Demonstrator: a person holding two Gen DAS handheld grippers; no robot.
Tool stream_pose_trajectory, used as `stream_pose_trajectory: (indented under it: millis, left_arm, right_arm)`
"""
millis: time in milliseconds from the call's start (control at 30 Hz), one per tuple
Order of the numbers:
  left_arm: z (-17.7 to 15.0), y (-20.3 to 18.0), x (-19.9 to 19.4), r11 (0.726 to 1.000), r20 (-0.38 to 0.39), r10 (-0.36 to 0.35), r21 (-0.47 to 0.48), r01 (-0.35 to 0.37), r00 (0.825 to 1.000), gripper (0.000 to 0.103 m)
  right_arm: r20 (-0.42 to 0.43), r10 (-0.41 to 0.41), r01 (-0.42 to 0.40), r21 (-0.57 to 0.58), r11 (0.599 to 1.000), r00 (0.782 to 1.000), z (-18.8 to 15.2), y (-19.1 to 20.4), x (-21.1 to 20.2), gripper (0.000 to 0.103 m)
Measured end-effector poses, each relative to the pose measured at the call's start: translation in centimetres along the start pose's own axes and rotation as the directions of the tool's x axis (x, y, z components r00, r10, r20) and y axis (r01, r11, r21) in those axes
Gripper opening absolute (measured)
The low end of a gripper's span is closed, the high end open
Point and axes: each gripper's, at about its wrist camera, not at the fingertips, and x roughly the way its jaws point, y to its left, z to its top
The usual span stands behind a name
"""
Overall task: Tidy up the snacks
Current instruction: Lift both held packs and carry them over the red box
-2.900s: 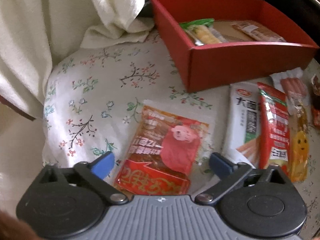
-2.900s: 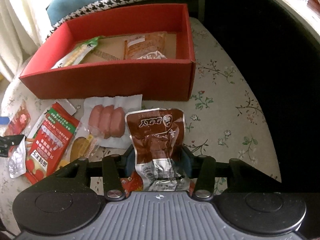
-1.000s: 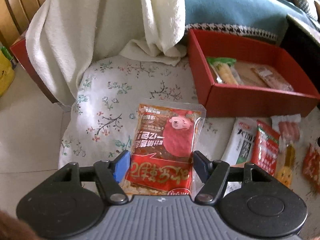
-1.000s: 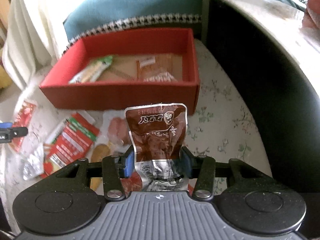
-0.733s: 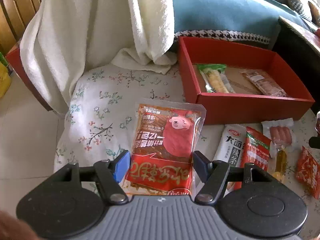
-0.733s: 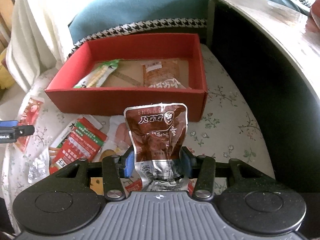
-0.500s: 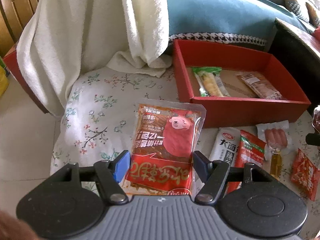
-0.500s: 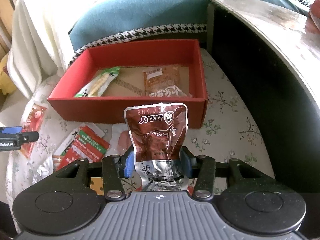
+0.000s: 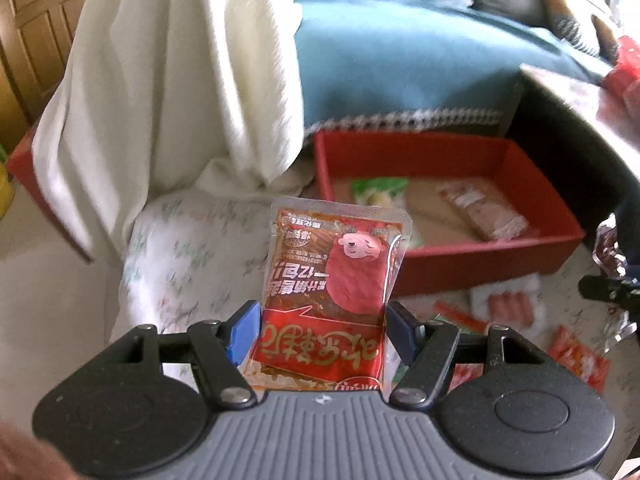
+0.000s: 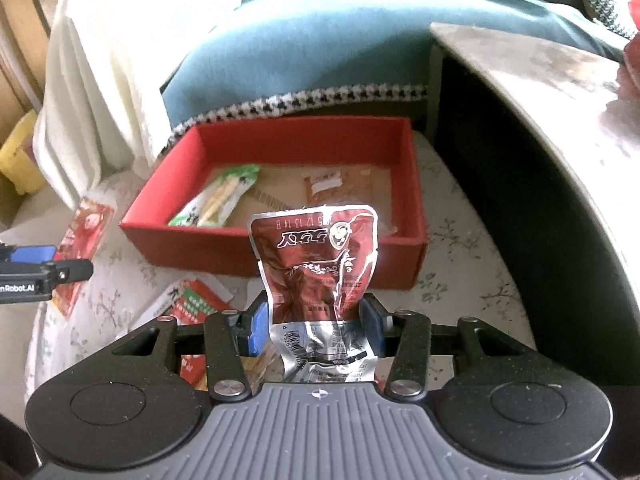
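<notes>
My left gripper (image 9: 323, 330) is shut on a red snack packet with a pink sheep (image 9: 332, 276), held upright above the floral cushion (image 9: 192, 248). My right gripper (image 10: 313, 330) is shut on a brown foil pouch (image 10: 316, 268), also lifted. The red box (image 9: 480, 264) lies ahead and to the right of the left gripper; in the right wrist view the red box (image 10: 208, 246) is straight ahead, holding a green-topped snack (image 10: 218, 196) and a brown packet (image 10: 340, 184). The left gripper's fingers (image 10: 32, 256) show at the far left of that view.
Loose packets lie on the cushion in front of the box: a sausage pack (image 9: 508, 304), red packets (image 9: 576, 354), a red-and-green packet (image 10: 196, 300). A white towel (image 9: 172, 80) hangs at the left, a blue sofa (image 10: 320, 56) behind, a dark table (image 10: 540, 120) at the right.
Both grippers have risen with their packets, so the cushion and box look farther below. In the left wrist view the red box has drifted toward the centre.
</notes>
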Motion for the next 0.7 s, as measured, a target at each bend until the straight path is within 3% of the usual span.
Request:
stream_pose_trajectory:
  millis: [167, 367, 700]
  left_arm:
    - [1.3, -1.2, -0.1, 1.0, 0.021, -0.025, 0.013, 0.025, 0.999, 0.061]
    - [1.8, -1.5, -0.4, 0.999, 0.027, 0.012, 0.031, -0.013, 1.0, 0.061]
    - [4.1, -1.9, 1.1, 1.0, 0.05, -0.011, 0.013, 0.01, 0.999, 0.061]
  right_arm:
    - [0.025, 0.002, -0.003, 0.013, 1.0, 1.0, 1.4, -0.4, 0.1, 0.055]
    - [0.034, 0.011, -0.011, -0.016, 1.0, 0.999, 2.5, 0.5, 0.8, 0.055]
    - [0.056, 0.009, -0.008, -0.004, 1.0, 0.998, 4.1, 1.5, 1.6, 0.055]
